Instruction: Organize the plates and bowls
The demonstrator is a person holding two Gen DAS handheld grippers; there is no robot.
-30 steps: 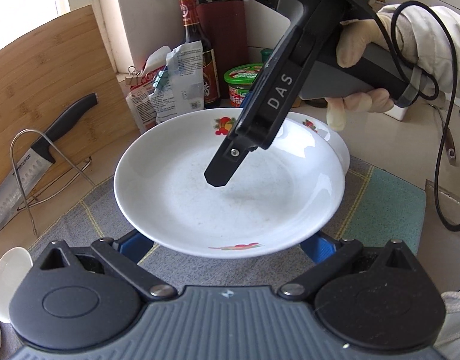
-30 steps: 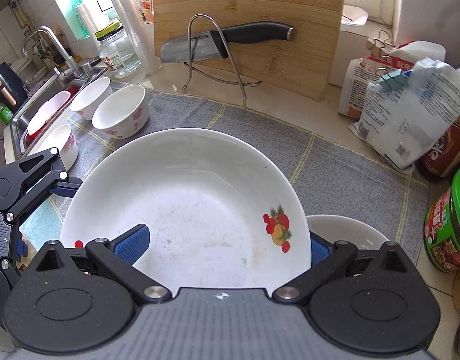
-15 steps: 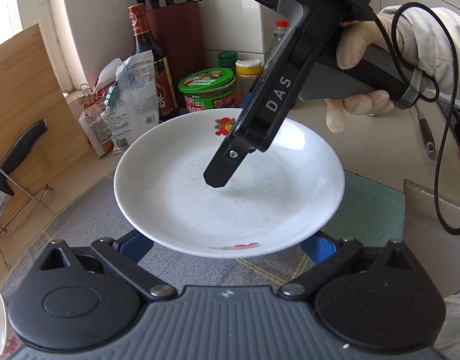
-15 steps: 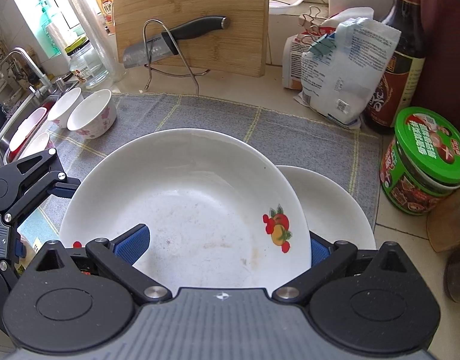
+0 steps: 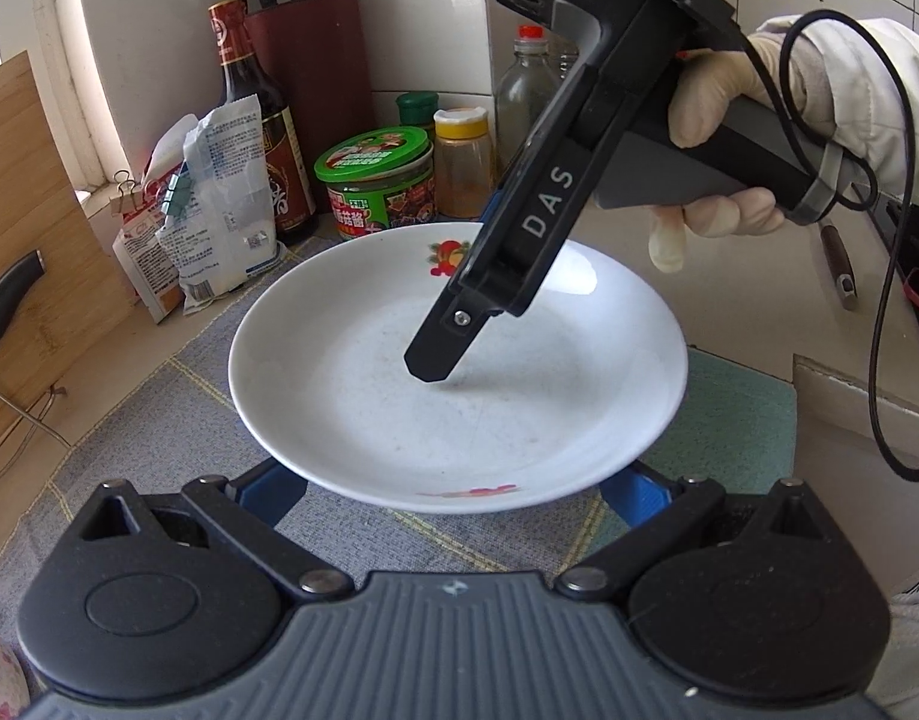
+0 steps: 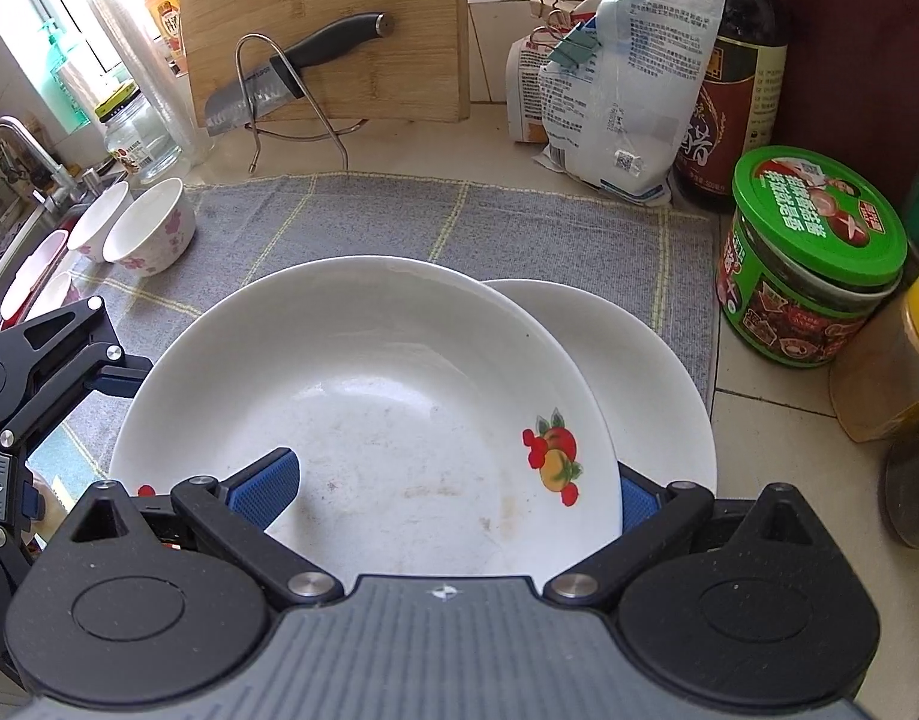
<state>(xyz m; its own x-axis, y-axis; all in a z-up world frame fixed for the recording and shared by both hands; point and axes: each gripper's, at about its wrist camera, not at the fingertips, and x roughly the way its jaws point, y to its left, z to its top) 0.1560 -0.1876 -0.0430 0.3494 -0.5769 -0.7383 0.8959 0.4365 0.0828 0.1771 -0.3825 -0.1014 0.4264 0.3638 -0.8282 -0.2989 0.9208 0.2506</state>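
Note:
A white plate (image 5: 459, 408) with a fruit print hangs above the grey mat (image 6: 519, 222). My right gripper (image 6: 447, 492) grips its near rim, one blue finger (image 6: 261, 486) inside the plate (image 6: 369, 372) and the other beneath it. In the left wrist view that gripper (image 5: 435, 366) reaches down into the plate, held by a gloved hand (image 5: 711, 108). My left gripper (image 5: 453, 489) is open, both fingers under the opposite rim. A second white plate (image 6: 651, 372) lies on the mat, partly under the held one. Two flowered bowls (image 6: 150, 231) stand at the mat's left end.
A green-lidded jar (image 6: 813, 258), a soy sauce bottle (image 6: 735, 90) and clipped packets (image 6: 615, 90) crowd the right and back. A cutting board (image 6: 321, 30) with a knife on a wire stand leans at the back. The sink with more dishes (image 6: 33, 276) lies far left.
Both grippers carried the plate to the right along the mat, toward the jars. The second plate on the mat now shows more fully beside and under the held plate.

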